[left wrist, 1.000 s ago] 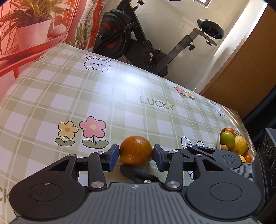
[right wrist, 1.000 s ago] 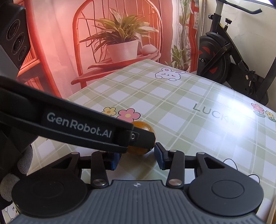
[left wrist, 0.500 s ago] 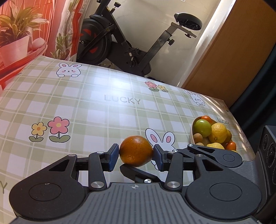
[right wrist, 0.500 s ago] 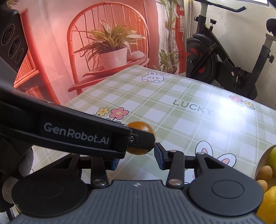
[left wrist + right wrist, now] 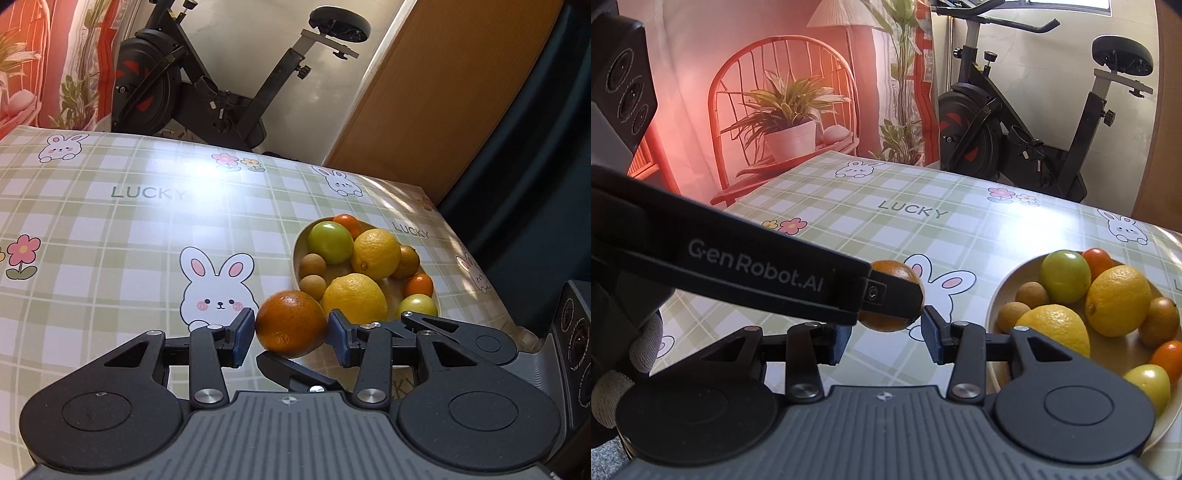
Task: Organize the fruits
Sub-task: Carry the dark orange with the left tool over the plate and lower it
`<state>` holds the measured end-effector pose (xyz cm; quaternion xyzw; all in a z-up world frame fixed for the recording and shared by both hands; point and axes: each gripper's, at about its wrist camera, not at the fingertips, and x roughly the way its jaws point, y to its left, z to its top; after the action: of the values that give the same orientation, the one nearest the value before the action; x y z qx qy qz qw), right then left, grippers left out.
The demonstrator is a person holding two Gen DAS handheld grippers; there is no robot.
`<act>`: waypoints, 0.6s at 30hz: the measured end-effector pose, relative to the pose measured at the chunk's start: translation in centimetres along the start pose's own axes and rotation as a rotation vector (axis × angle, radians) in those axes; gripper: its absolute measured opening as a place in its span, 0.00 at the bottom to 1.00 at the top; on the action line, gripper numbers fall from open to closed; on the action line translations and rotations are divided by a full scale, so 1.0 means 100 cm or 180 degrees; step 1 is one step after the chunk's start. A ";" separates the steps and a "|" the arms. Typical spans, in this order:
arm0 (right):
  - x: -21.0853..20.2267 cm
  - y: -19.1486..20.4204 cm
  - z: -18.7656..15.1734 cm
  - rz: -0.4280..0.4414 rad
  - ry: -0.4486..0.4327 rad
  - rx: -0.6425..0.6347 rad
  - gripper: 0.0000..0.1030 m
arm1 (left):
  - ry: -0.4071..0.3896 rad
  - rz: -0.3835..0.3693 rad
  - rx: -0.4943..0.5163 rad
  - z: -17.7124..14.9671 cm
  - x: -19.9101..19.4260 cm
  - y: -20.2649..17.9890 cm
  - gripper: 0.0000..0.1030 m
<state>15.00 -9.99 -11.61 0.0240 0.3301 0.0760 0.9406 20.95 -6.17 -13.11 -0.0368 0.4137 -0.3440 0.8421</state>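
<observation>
My left gripper [image 5: 291, 336] is shut on an orange [image 5: 290, 324], held above the table just left of a beige fruit bowl [image 5: 297, 258]. The bowl holds two lemons [image 5: 375, 253], a green fruit [image 5: 330, 242], small brown fruits and small orange ones. In the right wrist view the left gripper's arm crosses from the left with the orange [image 5: 886, 325] at its tip, left of the bowl [image 5: 995, 295]. My right gripper [image 5: 884, 341] is open and empty, just below and behind the orange.
The table has a green checked cloth [image 5: 110, 240] with bunnies, flowers and "LUCKY". An exercise bike [image 5: 221, 85] stands behind the far edge. A wooden door [image 5: 443, 92] is at the back right. A red chair with a potted plant [image 5: 783, 125] is at the left.
My left gripper has carried the orange to the right across the table, up to the bowl's left side. The right gripper has swung right as well, bringing the bowl into its view.
</observation>
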 end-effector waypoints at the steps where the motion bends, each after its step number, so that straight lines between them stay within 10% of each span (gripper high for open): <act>1: -0.004 -0.003 -0.002 -0.0019 -0.0006 0.0010 0.43 | 0.0002 -0.0015 0.0017 -0.001 0.002 -0.006 0.45; 18: -0.071 -0.064 -0.030 -0.0285 -0.0247 0.0358 0.43 | 0.0017 -0.0074 0.0421 -0.002 0.020 -0.089 0.45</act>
<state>8.44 -17.48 -10.14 0.0650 0.2980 0.0141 0.9523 16.80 -14.14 -11.52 0.0151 0.3918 -0.3805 0.8375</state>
